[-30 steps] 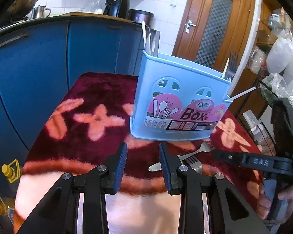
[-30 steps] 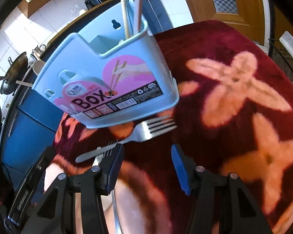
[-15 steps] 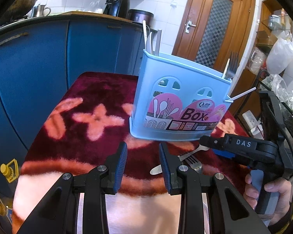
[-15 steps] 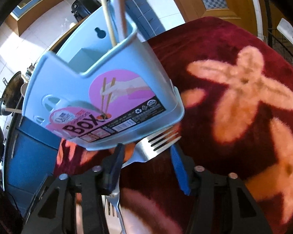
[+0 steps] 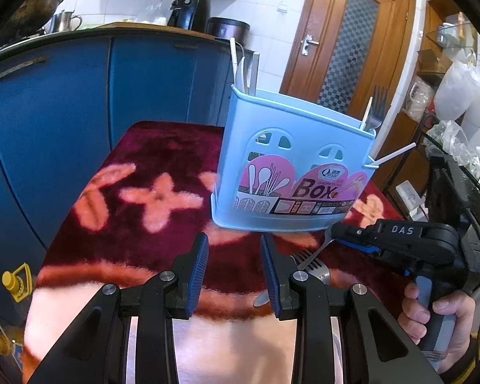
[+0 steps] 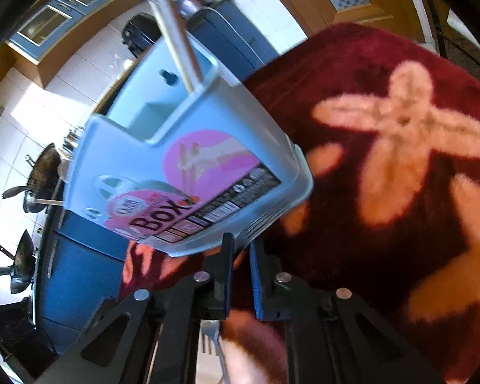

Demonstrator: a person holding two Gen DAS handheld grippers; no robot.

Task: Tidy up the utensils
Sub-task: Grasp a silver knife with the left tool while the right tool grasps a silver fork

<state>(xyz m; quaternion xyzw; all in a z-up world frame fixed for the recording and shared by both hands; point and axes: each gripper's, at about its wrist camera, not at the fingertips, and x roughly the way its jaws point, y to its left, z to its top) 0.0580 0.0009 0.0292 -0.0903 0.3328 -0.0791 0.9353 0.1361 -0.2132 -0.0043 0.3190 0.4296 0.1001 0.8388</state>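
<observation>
Two forks lie before the blue box (image 5: 291, 166); my right hand-held gripper (image 6: 240, 252) pinches one fork (image 5: 320, 248), my left hand-held gripper (image 5: 233, 267) spread beside.

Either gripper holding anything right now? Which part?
Right gripper is shut on a fork at its head, near the tines, beside the blue box. Left gripper is open, holding nothing.

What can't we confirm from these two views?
- Right gripper contact on the fork: right wrist view blurred, the jaws nearly closed over the fork head; left wrist view shows only the tip from the side.
- Second fork: left gripper finger covers most of it.
- Caddy contents: its wall hides all but the utensil tops.
</observation>
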